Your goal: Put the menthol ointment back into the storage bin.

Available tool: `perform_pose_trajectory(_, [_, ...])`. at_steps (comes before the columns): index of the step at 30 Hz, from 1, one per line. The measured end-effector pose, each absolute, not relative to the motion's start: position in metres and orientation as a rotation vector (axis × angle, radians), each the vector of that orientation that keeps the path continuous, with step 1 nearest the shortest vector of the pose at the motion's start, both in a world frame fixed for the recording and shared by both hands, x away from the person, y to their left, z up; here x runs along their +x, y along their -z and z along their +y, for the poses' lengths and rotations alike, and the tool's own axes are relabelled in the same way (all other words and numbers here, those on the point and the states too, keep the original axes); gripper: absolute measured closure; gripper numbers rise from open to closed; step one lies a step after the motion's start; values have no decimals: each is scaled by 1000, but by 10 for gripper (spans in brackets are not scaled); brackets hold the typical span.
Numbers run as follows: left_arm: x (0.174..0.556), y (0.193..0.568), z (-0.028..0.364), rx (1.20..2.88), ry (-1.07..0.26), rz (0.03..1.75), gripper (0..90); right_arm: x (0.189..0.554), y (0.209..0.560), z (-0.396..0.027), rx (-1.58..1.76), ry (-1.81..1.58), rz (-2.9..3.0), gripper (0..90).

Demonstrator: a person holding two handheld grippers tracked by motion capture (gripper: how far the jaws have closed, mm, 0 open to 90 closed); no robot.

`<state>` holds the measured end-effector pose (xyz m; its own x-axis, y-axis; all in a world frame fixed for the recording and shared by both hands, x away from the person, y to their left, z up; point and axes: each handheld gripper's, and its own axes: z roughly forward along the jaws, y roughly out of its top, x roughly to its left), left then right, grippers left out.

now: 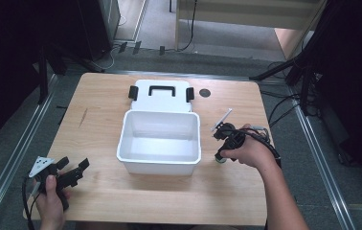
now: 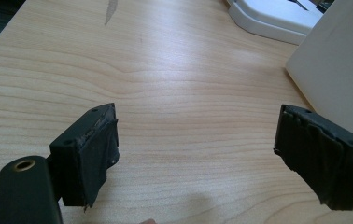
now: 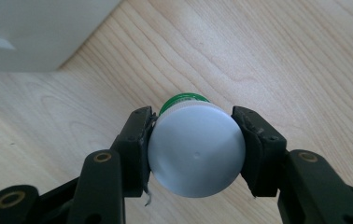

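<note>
Wooden table (image 1: 97, 191): your right gripper (image 3: 195, 144) pinches a white-capped bottle (image 3: 195, 156) by its round cap, so it could slip; left gripper (image 2: 198, 154) spread, empty, beside the white bin (image 1: 160, 165).

We see a small green bottle with a round white cap (image 3: 196, 148) clamped upright beside the open white plastic box (image 1: 160, 141).
</note>
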<state>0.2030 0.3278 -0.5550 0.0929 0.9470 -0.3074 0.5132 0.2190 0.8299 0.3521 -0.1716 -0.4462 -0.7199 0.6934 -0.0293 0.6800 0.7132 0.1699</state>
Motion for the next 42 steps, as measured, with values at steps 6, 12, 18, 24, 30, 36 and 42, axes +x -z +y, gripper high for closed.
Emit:
perform_pose_trajectory(6, [203, 555, 328, 1425, -579, 1553, 145, 355, 429, -169, 1137, -239, 2808, 512])
perform_pose_trajectory(12, [203, 555, 328, 1426, -578, 1555, 145, 358, 408, -164, 1142, -298, 2794, 512])
perform_pose_trajectory(18, [203, 555, 328, 1428, -576, 1554, 145, 360, 389, -154, 1108, -325, 2782, 512])
perform_pose_trajectory(24, [204, 555, 328, 1426, -575, 1554, 144, 362, 372, -143, 1077, -338, 2767, 513])
perform_pose_trajectory(30, [204, 555, 328, 1428, -574, 1556, 145, 363, 358, -131, 1045, -364, 2762, 512])
perform_pose_trajectory(36, [204, 555, 328, 1432, -573, 1557, 145, 364, 355, -118, 1017, -372, 2775, 513])
perform_pose_trajectory(42, [204, 555, 328, 1432, -572, 1557, 145, 366, 356, -109, 1006, -416, 2786, 513])
